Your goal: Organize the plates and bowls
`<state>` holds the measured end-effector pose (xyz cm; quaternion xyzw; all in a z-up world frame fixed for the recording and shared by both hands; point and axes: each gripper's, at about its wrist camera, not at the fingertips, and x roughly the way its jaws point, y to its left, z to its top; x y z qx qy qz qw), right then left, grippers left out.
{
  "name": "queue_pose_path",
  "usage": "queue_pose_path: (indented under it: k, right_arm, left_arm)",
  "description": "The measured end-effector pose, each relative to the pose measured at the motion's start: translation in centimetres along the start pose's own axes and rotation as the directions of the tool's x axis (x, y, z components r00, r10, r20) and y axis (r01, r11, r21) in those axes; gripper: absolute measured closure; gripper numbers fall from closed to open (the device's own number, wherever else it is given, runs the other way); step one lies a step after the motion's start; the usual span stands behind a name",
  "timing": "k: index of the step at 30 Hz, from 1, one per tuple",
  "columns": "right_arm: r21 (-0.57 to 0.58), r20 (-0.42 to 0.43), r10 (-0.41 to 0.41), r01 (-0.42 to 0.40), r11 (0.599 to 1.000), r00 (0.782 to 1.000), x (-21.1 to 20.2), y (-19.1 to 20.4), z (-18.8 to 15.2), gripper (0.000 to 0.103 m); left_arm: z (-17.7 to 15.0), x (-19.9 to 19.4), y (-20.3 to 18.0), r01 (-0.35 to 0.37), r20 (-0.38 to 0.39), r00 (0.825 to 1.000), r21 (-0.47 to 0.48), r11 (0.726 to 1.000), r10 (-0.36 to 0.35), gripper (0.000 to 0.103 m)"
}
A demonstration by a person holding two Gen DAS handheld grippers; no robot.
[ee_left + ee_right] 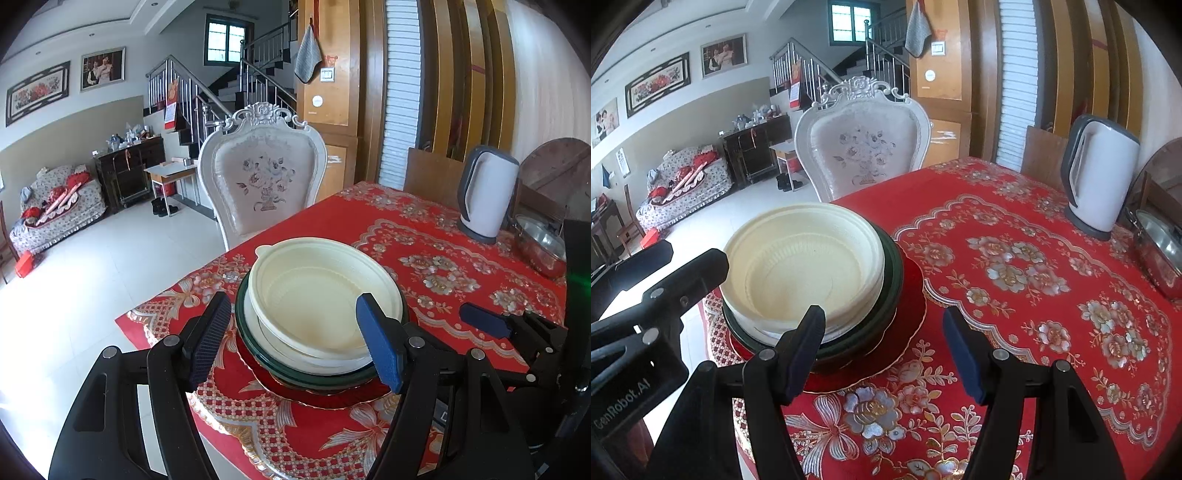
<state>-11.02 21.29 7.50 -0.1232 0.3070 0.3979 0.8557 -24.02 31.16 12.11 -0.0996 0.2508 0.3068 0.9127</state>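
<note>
red tablecloth point(424, 258) bears cream bowls point(321, 291) stacked, apparently clean.

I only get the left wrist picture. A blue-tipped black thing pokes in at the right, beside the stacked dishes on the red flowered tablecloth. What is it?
Observer: One finger of the right gripper. The right wrist view shows both its fingers, apart, with nothing between them.
Operator: Is the stack in front of it?
Observer: Not squarely. There the cream plastic bowl, dark green plate and red gold-edged plate lie mostly left of the gap.
</note>
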Motion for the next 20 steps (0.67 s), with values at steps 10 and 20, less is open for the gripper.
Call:
queue_pose_path:
  k: [10,20]
  right_arm:
    - [-0.055,-0.009,-0.006,0.006,0.998,1.000,0.0,1.5,-0.2,0.037]
    - [-0.048,-0.005,-0.011,0.011,0.999,1.000,-0.1,1.2,-0.2,0.037]
  left_arm:
    - [-0.4,-0.2,-0.4,-0.009,0.013,1.000,0.018,1.000,0.009,0.032]
    - [-0.2,-0.2,-0.5,0.011,0.014,1.000,0.009,1.000,-0.011,0.032]
